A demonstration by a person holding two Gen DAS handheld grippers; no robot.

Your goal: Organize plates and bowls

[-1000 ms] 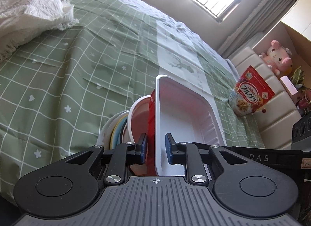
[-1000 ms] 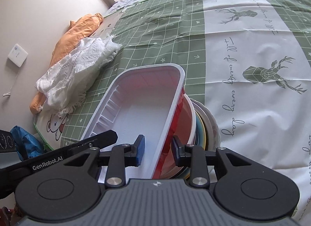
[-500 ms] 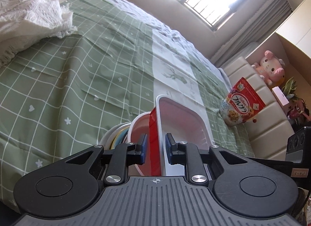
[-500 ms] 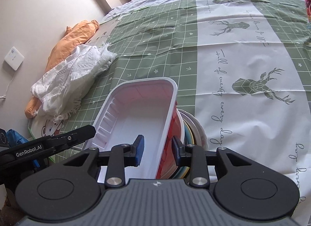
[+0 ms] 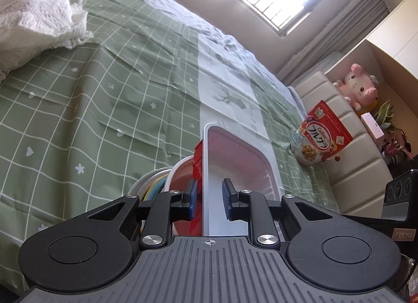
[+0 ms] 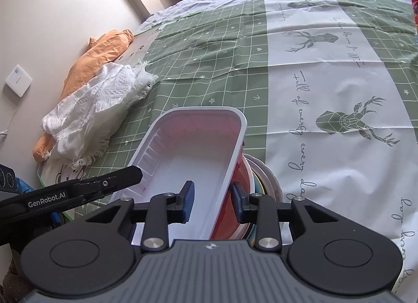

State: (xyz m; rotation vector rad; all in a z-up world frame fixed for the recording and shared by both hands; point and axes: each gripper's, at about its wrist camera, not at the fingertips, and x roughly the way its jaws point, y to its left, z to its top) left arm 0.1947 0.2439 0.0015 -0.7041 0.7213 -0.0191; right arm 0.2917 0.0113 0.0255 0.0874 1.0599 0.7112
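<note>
A rectangular tray, white inside and red outside (image 5: 235, 154) (image 6: 196, 151), sits tilted in a white bowl (image 5: 177, 172) (image 6: 247, 172). The bowl rests on a stack of coloured plates (image 5: 150, 185) (image 6: 269, 180) at the near edge of the green checked bedspread (image 5: 104, 94). My left gripper (image 5: 209, 198) is shut on the tray's left wall, one pad inside the tray and one outside it. On the opposite wall my right gripper (image 6: 212, 201) is shut the same way. The left gripper's black finger (image 6: 104, 183) shows at the tray's far side in the right wrist view.
A white knitted blanket (image 5: 34, 16) (image 6: 99, 110) and an orange pillow (image 6: 102, 52) lie along the bed's wall side. A cereal bag (image 5: 321, 136) leans on a beige padded headboard (image 5: 352, 172), with a pink plush toy (image 5: 358, 91) above it.
The tray and stack now sit lower and smaller in both views, with more of the bed showing beyond them. Both grips on the tray look unchanged.
</note>
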